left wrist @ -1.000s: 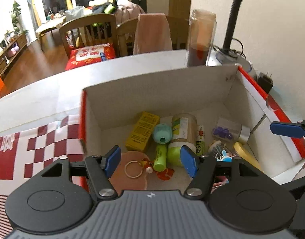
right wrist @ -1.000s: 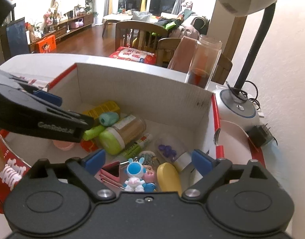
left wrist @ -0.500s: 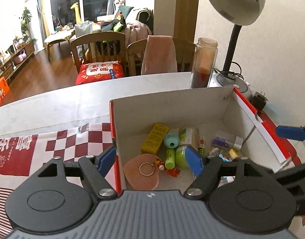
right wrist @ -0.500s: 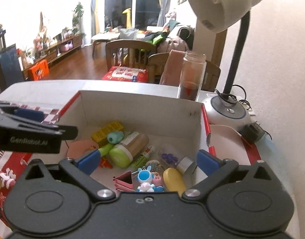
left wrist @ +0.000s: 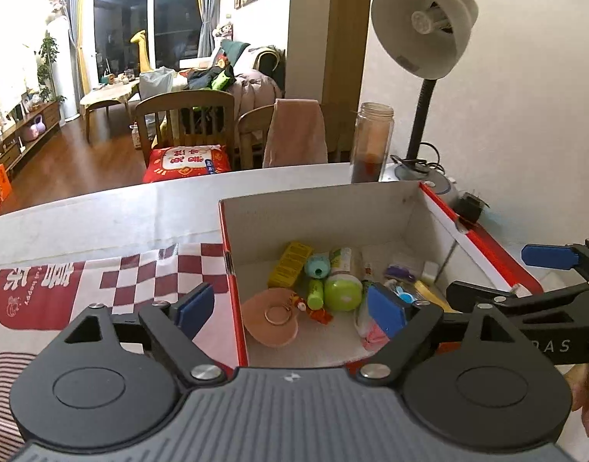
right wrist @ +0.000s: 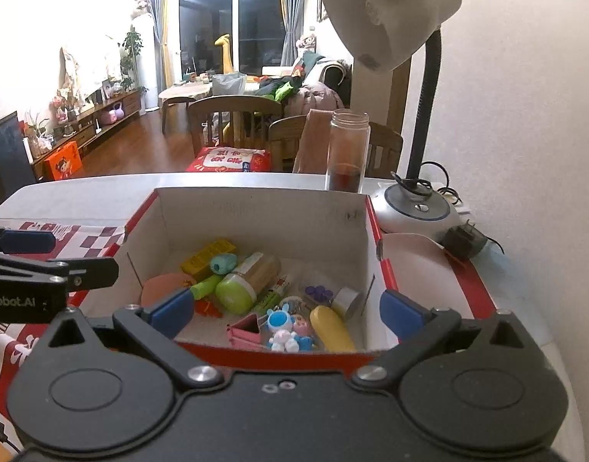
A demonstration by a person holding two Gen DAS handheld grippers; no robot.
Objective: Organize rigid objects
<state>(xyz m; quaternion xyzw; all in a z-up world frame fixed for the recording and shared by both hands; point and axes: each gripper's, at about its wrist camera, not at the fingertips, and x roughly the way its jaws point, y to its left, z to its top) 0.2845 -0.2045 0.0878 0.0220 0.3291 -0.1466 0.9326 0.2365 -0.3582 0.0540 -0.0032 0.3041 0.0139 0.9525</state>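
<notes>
Reds, greens and blues on my two feeds

I see a cardboard box [right wrist: 256, 215], white inside with red rims, holding a lime-green capped jar [right wrist: 236, 292], a yellow ridged block [right wrist: 207, 256], a teal sharpener [right wrist: 223, 263], a peach heart-shaped dish [left wrist: 271, 323], a pink binder clip [right wrist: 246, 329], a blue-and-white rabbit figure [right wrist: 281, 325] and a yellow capsule [right wrist: 331, 329]. Beside it lies a red-and-white checked cloth [left wrist: 140, 273]. Both grippers show blue pads [right wrist: 400, 313] on black bodies; the desk lamp [right wrist: 386, 11] is cream.

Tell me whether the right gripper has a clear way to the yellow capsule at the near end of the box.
Probably yes. The right gripper is open and empty, the box has no lid, and the yellow capsule lies uncovered just behind the near wall, beside the toy figures.
</notes>
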